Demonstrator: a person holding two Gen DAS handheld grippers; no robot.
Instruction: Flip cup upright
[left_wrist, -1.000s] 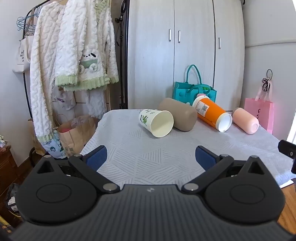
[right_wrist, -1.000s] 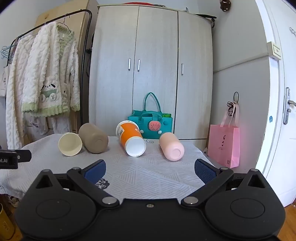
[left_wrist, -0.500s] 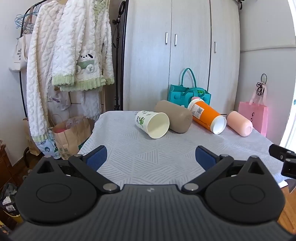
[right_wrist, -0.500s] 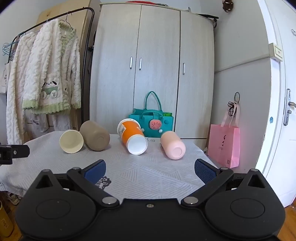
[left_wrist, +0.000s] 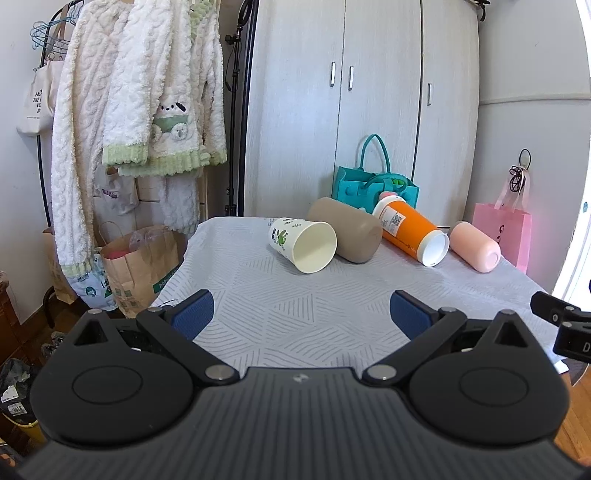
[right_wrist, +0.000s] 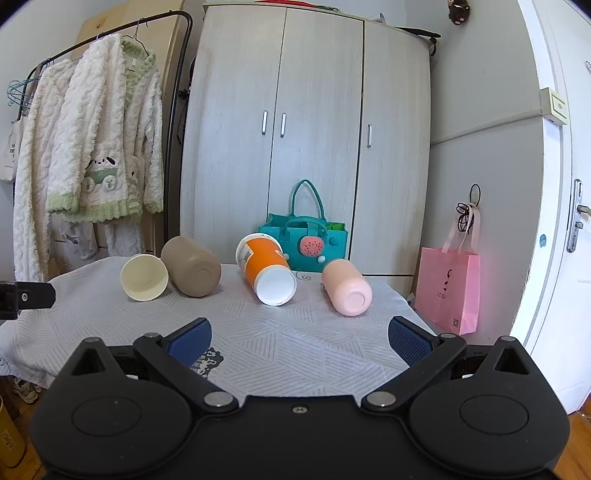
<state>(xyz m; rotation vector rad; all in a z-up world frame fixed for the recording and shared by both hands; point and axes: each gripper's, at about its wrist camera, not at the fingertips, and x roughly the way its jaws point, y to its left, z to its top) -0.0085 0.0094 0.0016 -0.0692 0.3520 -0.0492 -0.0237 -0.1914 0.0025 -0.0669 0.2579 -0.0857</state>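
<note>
Four cups lie on their sides in a row at the far half of the cloth-covered table (left_wrist: 280, 306): a white paper cup with green print (left_wrist: 303, 244) (right_wrist: 144, 277), a brown cup (left_wrist: 345, 229) (right_wrist: 191, 266), an orange cup (left_wrist: 412, 229) (right_wrist: 266, 269) and a pink cup (left_wrist: 475, 246) (right_wrist: 346, 287). My left gripper (left_wrist: 301, 314) is open and empty, above the table's near left part, well short of the cups. My right gripper (right_wrist: 299, 338) is open and empty at the near right edge.
A teal felt bag (right_wrist: 303, 245) stands behind the cups against a grey wardrobe (right_wrist: 306, 147). A clothes rack with fluffy robes (left_wrist: 136, 122) and paper bags (left_wrist: 140, 266) stand left of the table. A pink bag (right_wrist: 448, 288) hangs on the right wall beside a door.
Both grippers have drifted slightly, so the cups sit a little lower and further left in the left wrist view. Both stay open. The cups have not moved.
</note>
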